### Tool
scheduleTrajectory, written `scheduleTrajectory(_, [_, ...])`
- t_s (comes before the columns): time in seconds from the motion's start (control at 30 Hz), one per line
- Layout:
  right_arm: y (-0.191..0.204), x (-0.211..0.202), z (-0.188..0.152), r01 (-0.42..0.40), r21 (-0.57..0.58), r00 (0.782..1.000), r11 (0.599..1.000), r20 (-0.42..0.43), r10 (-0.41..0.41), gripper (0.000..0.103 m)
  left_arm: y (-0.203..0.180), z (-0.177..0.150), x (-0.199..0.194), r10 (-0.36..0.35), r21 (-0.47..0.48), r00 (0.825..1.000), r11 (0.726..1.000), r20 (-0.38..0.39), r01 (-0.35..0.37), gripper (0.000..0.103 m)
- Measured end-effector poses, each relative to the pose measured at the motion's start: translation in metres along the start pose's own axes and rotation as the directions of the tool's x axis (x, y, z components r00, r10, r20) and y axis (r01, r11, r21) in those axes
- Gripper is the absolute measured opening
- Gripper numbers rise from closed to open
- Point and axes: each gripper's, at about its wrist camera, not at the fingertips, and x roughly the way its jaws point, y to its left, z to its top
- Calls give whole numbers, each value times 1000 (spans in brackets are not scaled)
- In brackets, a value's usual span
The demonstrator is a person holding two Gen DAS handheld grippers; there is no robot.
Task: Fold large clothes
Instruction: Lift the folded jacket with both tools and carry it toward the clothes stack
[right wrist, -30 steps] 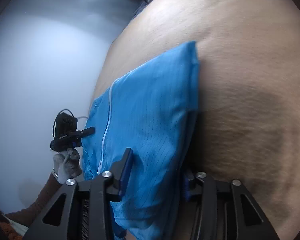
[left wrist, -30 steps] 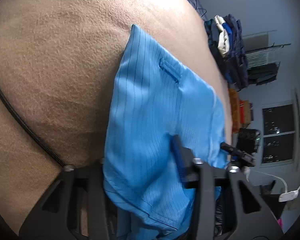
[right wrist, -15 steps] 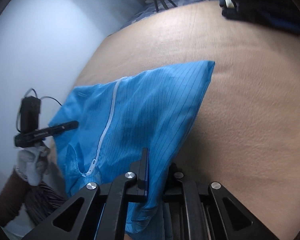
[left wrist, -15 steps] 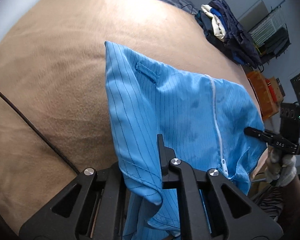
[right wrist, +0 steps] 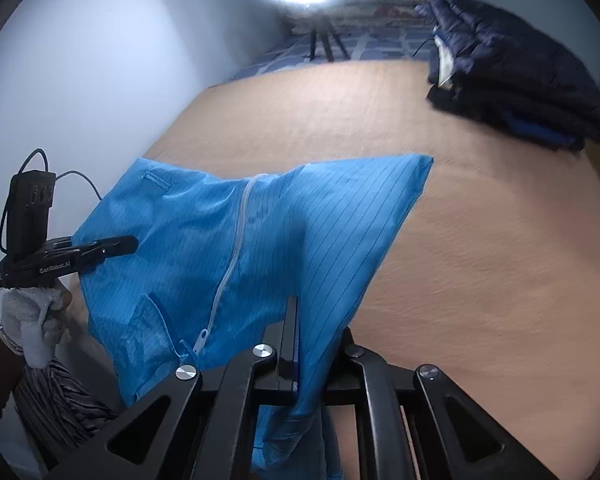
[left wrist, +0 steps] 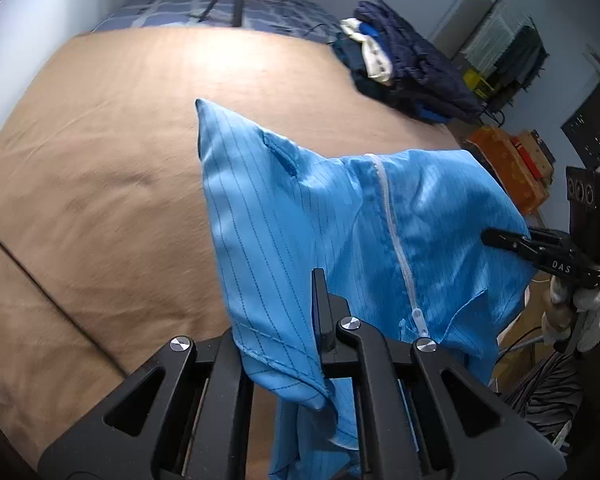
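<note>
Blue garment now lifted, jaws newly clamped

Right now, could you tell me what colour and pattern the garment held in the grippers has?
Bright blue garment with thin dark pinstripes and a white zip; clearest in the right wrist view.

Garment bright blue, dark pinstripes, white zip; bedcover tan.

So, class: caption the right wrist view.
Right gripper shut on blue zip garment, lifting it over tan bedcover.
</note>
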Motion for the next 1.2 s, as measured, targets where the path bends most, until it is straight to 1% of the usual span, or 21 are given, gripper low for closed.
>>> scheduleTrajectory(0.13, [-6, -25, -1, 36, -23, 999, 999, 30, -35, 3, -28, 10, -1, -14, 60, 999, 998, 40, 11, 4])
scheduleTrajectory(0.27, [-18, -49, 7, 75, -33, 996, 997, 55, -73, 3, -46, 27, 5, -54, 77, 997, 996, 49, 50, 4])
scheduleTrajectory(0.37, [-36, -68, 14, 94, -11, 992, 996, 81, -92, 3, -58, 45, 12, -87, 87, 995, 993, 55, 82, 4])
scheduleTrajectory(0.53, [-67, -92, 29, 134, 19, 983, 991, 120, -136, 3, -82, 86, 27, -137, 111, 988, 985, 71, 129, 4])
scheduleTrajectory(0.7, [-100, -117, 53, 176, 43, 970, 983, 163, -180, 3, -104, 130, 41, -178, 146, 979, 976, 97, 163, 4])
scheduleTrajectory(0.87, [-131, -135, 82, 239, 53, 949, 970, 199, -245, 3, -125, 174, 55, -211, 180, 969, 966, 127, 186, 4])
scheduleTrajectory(1.07, [-156, -145, 109, 302, 51, 926, 952, 221, -305, 3, -149, 223, 75, -217, 234, 965, 956, 150, 178, 4])
scheduleTrajectory(1.2, [-174, -148, 136, 331, 53, 911, 942, 241, -334, 3, -165, 257, 86, -208, 270, 964, 950, 165, 159, 4])
